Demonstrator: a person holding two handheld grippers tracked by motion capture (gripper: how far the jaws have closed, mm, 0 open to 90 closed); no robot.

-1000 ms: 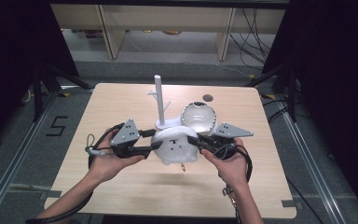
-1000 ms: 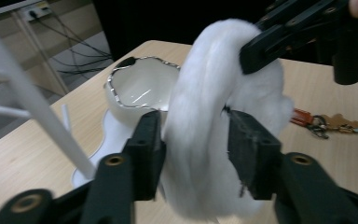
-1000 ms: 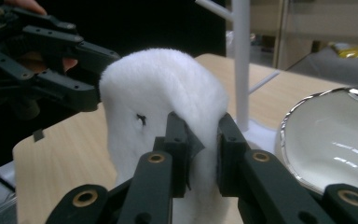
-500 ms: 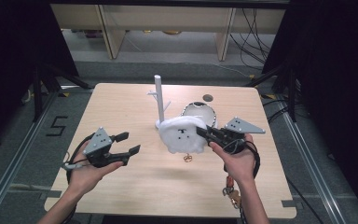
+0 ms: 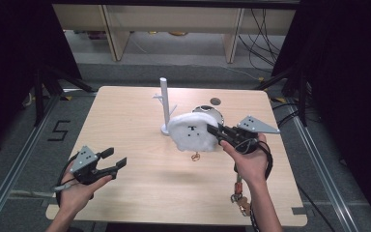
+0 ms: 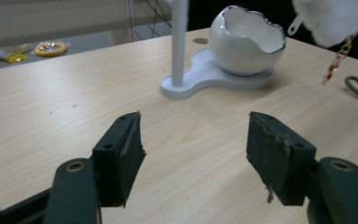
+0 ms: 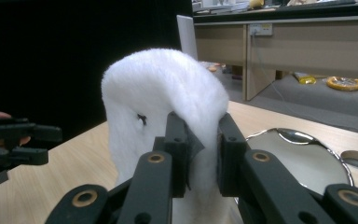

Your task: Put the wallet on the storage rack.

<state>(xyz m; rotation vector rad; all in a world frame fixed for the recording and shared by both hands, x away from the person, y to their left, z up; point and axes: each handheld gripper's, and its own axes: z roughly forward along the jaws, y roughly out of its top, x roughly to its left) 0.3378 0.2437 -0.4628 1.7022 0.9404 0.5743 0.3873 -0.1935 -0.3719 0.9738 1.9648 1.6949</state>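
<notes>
**Plush held aloft over table**

A white plush (image 5: 192, 131) is pinched in the right gripper (image 5: 218, 130) above mid-table, at 5 o'clock of the stand (image 5: 164, 107). The left gripper (image 5: 116, 159), at 7 o'clock, is seen with jaws spread wide, nothing between them, just opened.

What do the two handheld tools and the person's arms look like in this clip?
Each tool, the left tool and the right tool, is black with two jaws faced in dark, frayed pads, brass-coloured rivets at the joints and a grey three-cornered plate on top. A black cable loops from each. The forearms are bare, with no sleeves; a keyring-like cluster hangs by the right wrist.
</notes>
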